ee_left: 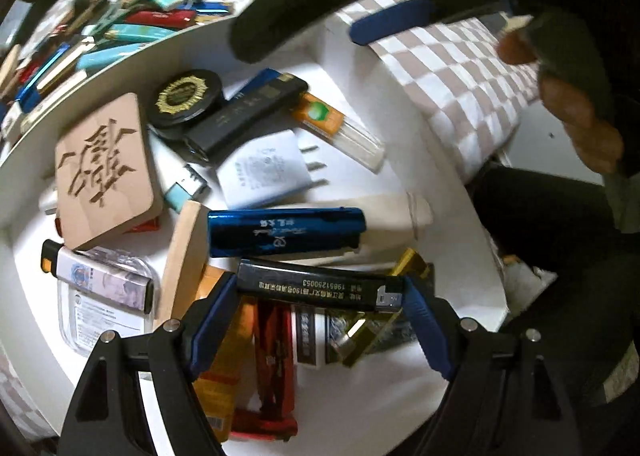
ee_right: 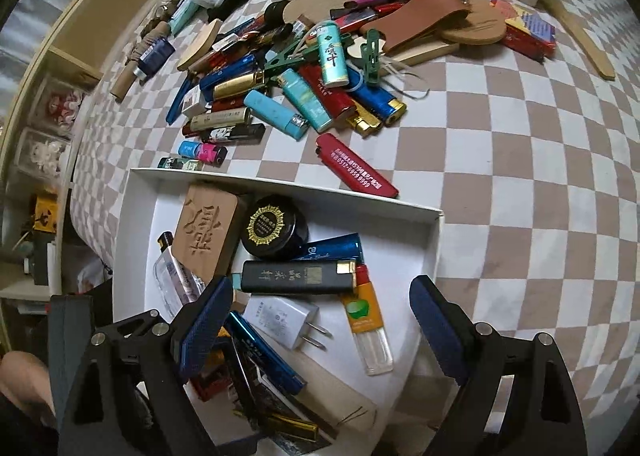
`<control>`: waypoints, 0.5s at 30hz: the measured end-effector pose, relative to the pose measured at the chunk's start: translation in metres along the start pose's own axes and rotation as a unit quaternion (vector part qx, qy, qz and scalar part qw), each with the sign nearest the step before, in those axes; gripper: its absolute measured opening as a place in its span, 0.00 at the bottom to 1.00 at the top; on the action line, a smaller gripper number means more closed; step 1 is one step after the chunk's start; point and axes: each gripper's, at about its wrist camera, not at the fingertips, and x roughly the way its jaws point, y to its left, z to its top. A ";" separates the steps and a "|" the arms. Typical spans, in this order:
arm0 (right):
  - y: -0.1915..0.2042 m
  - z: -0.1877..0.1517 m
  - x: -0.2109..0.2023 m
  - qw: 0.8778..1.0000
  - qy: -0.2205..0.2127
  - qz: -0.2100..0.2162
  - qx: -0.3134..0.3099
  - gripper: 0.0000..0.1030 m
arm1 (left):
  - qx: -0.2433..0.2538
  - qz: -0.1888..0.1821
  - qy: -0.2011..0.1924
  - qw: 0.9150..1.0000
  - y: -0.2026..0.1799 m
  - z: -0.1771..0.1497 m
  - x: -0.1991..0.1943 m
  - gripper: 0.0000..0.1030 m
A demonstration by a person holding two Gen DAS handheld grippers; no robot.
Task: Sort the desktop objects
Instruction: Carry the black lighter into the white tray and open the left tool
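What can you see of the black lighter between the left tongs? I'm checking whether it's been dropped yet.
The black lighter is a slim, glossy bar with pale printed text and a silver metal head at its right end. It lies crosswise between the left tongs, whose blue pads press on both ends, so it is gripped. It hangs over the white box, above other lighters.

From my left claw's camera, the far heap of lighters (ee_left: 120,27) smears into blur, and the other black gripper (ee_left: 280,15) above the white cardboard box (ee_left: 360,67) is blurred too. The red packets (ee_left: 272,376) lie half hidden behind my blue-padded fingers (ee_left: 212,320). From my right camera, a gold lighter (ee_right: 292,430) is partly covered.
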 end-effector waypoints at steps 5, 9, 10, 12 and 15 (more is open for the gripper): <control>-0.001 -0.001 -0.003 1.000 -0.003 0.003 -0.001 0.87 | -0.005 0.022 -0.007 1.000 -0.003 0.004 0.013 0.79; 0.001 -0.002 -0.004 1.000 -0.004 0.005 -0.006 0.87 | -0.007 0.015 -0.005 1.000 -0.008 0.003 0.014 0.79; 0.001 -0.002 -0.005 1.000 -0.005 0.004 -0.005 0.87 | -0.006 0.016 -0.006 1.000 -0.009 0.003 0.015 0.80; 0.000 -0.002 -0.006 1.000 -0.008 0.003 -0.004 0.87 | -0.009 0.013 -0.006 1.000 -0.011 0.003 0.017 0.80; -0.002 -0.003 -0.009 1.000 -0.011 0.004 0.002 0.87 | -0.017 0.007 -0.006 1.000 -0.011 0.004 0.019 0.80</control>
